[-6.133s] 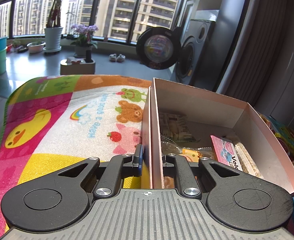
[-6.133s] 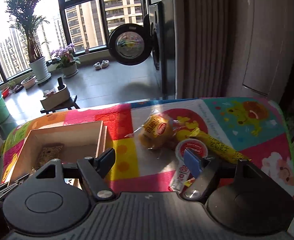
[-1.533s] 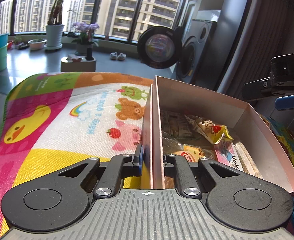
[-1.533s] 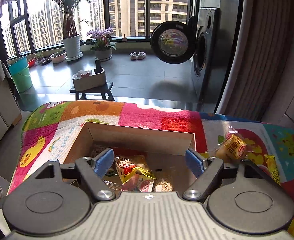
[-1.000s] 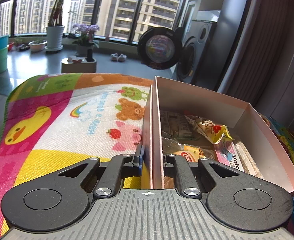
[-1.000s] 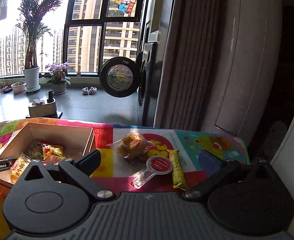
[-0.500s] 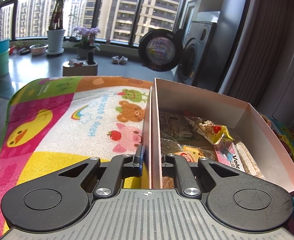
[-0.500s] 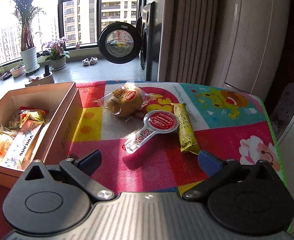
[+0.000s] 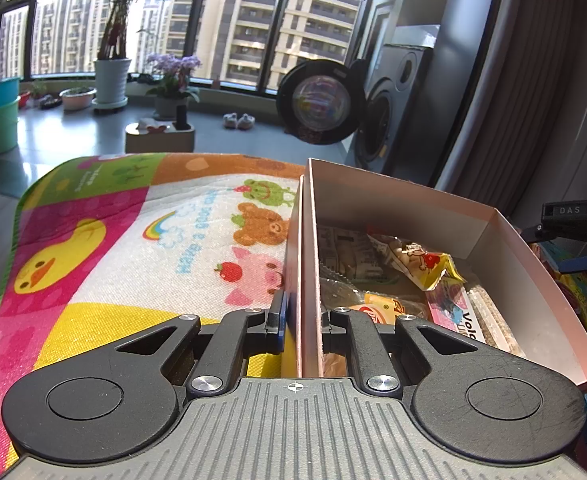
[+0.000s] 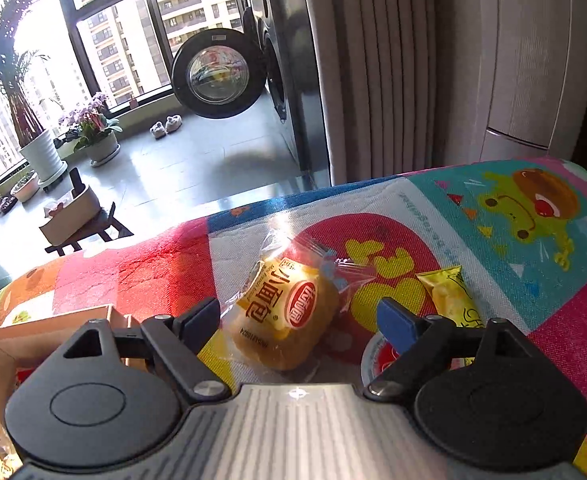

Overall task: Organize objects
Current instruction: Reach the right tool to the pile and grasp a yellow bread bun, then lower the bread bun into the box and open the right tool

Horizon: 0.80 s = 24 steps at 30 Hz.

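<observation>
Play mat [image 9: 105,240], printed with cartoon animals, covered the work surface and carried all other items. Cardboard box [image 9: 393,204] stood on the mat's left part, open-topped; in the right wrist view only its corner [image 10: 53,324] showed, at the lower left. Left gripper [image 9: 302,312] was clenched on the box's near side wall, one finger outside and one inside. Right gripper [image 10: 297,316] was spread wide, released, with nothing between its fingers pressed; it was poised over the wrapped bun [image 10: 283,312], which lay on the mat between the two fingertips, to the right of the box. Inside the box lay several snack packets: a yellow cartoon packet [image 9: 417,258] on top, a pink packet [image 9: 453,308] beneath it, and a clear bag of grains [image 9: 489,320] along the far wall. Yellow snack bar [image 10: 453,296] lay on the mat just right of the bun. Red-lidded cup [image 10: 377,356] was partly hidden behind the right finger.
</observation>
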Motion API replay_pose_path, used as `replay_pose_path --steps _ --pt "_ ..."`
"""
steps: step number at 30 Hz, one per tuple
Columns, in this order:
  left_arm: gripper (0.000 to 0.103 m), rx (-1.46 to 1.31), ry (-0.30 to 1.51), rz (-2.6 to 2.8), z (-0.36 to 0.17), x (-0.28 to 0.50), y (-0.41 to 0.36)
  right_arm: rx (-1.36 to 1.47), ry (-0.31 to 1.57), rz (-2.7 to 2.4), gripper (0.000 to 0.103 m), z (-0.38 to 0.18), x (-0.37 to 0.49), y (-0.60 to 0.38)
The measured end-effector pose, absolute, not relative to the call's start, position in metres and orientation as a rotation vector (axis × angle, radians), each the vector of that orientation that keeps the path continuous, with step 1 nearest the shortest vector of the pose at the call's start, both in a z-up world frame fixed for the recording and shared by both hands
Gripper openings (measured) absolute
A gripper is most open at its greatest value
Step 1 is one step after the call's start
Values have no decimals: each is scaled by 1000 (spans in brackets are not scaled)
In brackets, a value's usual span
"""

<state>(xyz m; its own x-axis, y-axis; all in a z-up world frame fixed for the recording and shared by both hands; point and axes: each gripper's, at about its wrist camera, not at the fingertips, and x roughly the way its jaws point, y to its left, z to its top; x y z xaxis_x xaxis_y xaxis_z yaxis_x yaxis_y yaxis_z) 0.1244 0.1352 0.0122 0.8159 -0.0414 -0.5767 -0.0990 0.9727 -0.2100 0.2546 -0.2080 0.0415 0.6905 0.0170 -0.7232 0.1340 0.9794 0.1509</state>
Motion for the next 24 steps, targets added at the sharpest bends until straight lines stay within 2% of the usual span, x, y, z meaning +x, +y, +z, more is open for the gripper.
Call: replay_pose_path --steps 3,4,7,8,9,17,24 --pt "13 -239 617 29 13 124 135 216 839 -103 92 29 278 -205" --pt "13 -240 617 29 13 124 135 221 843 -107 89 24 282 -203" --pt "13 -243 618 28 13 124 135 213 845 -85 74 21 280 -197" --pt "14 -246 619 27 13 123 135 200 851 -75 63 22 278 -194" --pt "14 -247 619 26 13 123 135 182 857 -71 61 23 275 -192" --pt "14 -254 620 24 13 123 135 79 844 -12 59 57 212 -192" --pt "14 -254 620 25 13 123 135 -27 882 -9 59 70 112 -201"
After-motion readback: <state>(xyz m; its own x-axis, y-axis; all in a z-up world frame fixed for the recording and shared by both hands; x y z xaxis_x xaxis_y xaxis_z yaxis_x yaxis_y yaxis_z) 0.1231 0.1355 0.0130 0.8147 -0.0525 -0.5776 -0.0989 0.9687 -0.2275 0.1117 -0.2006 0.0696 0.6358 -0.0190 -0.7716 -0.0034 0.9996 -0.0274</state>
